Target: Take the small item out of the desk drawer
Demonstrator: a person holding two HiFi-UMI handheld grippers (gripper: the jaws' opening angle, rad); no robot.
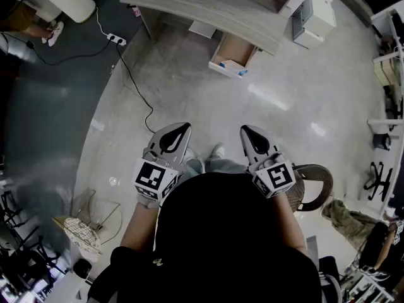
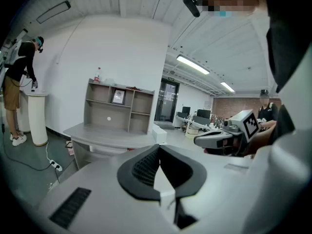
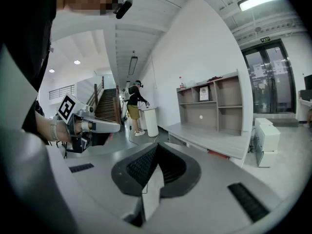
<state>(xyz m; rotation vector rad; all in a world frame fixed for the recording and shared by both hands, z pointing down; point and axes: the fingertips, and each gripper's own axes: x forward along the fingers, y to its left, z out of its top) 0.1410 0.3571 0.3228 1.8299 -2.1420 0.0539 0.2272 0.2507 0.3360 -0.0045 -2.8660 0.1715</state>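
The left gripper (image 1: 182, 129) and the right gripper (image 1: 246, 131) are held side by side, well apart from the desk (image 1: 208, 5). Both pairs of jaws are closed tight, and nothing is held. The drawer (image 1: 235, 48) is open. A small blue item (image 1: 240, 72) is seen inside, near its front.

Head view steeply down, 2 gripper views level, all sharing far desk (image 1: 208, 8)
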